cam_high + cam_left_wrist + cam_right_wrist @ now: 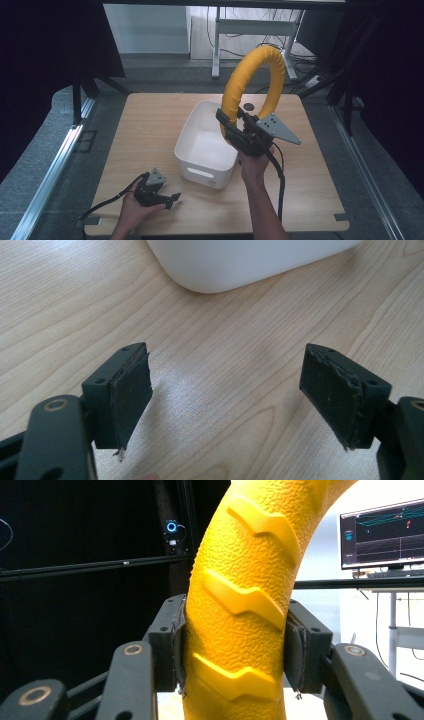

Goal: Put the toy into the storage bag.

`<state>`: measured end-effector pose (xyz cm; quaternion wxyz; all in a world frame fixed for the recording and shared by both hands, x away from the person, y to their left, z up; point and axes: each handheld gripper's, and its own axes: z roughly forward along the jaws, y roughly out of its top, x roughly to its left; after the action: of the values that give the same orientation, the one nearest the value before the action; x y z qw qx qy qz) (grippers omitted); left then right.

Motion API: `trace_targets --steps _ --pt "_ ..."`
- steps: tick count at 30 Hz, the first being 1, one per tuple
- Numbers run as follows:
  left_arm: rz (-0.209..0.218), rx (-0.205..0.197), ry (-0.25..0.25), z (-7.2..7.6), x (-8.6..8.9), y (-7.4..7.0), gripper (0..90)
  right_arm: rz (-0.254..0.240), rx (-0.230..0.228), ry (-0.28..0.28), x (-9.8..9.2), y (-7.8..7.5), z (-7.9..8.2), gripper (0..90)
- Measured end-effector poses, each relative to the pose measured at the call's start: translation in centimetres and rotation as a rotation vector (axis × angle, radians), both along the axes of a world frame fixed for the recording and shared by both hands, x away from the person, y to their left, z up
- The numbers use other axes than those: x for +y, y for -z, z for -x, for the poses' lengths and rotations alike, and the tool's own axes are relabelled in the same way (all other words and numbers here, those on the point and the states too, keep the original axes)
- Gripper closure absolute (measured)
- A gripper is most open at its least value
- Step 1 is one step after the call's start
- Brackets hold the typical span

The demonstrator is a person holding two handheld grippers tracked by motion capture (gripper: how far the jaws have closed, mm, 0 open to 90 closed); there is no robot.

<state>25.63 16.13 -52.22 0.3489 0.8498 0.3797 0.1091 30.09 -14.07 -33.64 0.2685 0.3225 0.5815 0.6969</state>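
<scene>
**Yellow ring held above the bin**

The right gripper (231, 125) is clamped on a yellow textured ring (252, 80) — a tyre-like hoop with raised chevron treads — and holds it upright in the air above the far right rim of the white plastic bin (192, 135). In the right gripper view the two black pads press the ring's flanks (237, 605), a grip across the narrow section that probably keeps the hoop from swinging. The left gripper (170, 199) rests low on the table near the bin's front corner, jaws spread apart with nothing between them; it seems to be waiting, out of the way. The surface is a pale wood-grain tabletop (145, 130) — bare around the bin. Beyond it lie a grey floor, black curtains at both sides, a metal stand with cables, and, in the right gripper view, a monitor (382, 532) showing graphs.
</scene>
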Motion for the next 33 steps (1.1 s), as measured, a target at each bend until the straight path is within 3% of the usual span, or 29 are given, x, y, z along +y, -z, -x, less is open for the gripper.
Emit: trace_targets --steps 19,33 --pt "0.004 0.001 -0.005 0.0 0.0 0.0 20.8 0.002 -0.039 -0.021 1.2 -1.1 0.4 50.5" --pt "0.002 0.001 0.000 0.1 0.1 -0.1 20.8 -0.004 -0.027 -0.039 3.0 -0.9 0.4 50.5"
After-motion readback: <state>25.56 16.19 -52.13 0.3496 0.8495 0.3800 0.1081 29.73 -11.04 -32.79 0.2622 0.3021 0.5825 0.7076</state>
